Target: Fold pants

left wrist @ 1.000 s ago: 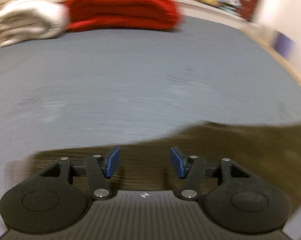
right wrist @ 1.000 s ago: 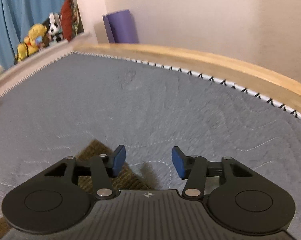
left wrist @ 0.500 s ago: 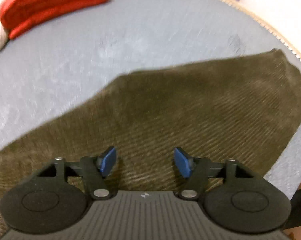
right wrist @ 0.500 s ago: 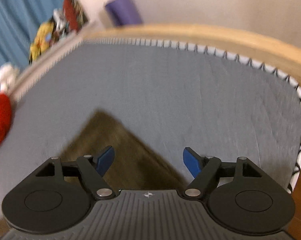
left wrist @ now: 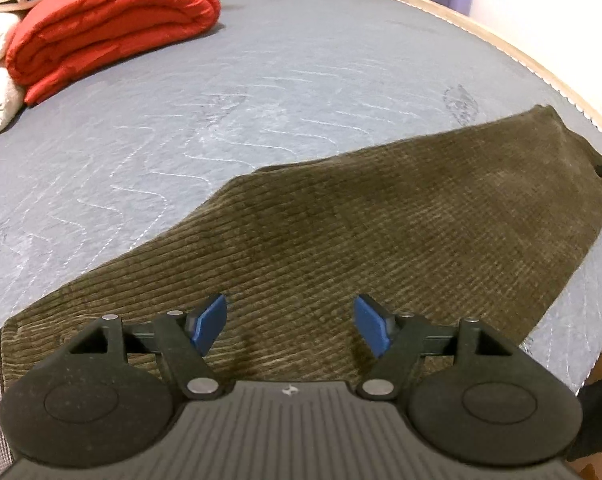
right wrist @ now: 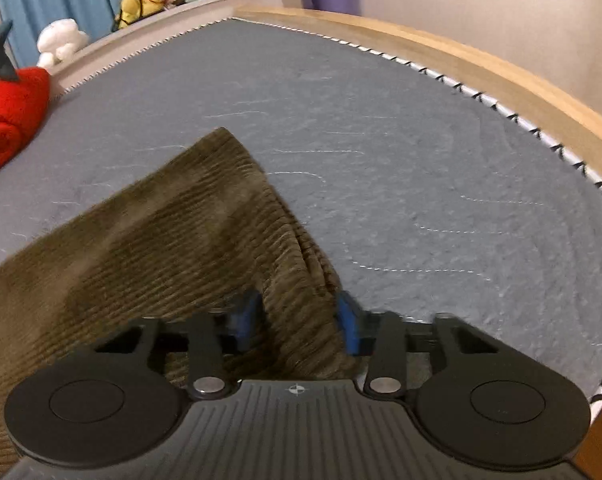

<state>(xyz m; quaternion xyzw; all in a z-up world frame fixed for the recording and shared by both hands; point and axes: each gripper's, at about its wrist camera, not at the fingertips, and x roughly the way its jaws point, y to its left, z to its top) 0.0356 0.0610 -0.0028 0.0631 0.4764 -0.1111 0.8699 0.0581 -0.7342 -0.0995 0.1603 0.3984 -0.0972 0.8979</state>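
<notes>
**Corner pinch under way on the corduroy**

Pants (left wrist: 381, 216), olive-brown ribbed corduroy, lie flat across the near part of the grey quilted mattress (left wrist: 261, 80). The right gripper (right wrist: 297, 320) is closing its blue pads on a raised ridge of cloth at the right end; cloth sits between them. The left gripper (left wrist: 289, 324) hovers over the near edge, jaws spreading, nothing between them.

The risk, I'd judge, is a shallow bite catching only the top layer, so the fold drags unevenly. The folded red quilt (left wrist: 109, 24) sits far left, well apart; the wooden bed rail (right wrist: 501, 68) lies beyond. Nothing blocks the way.
</notes>
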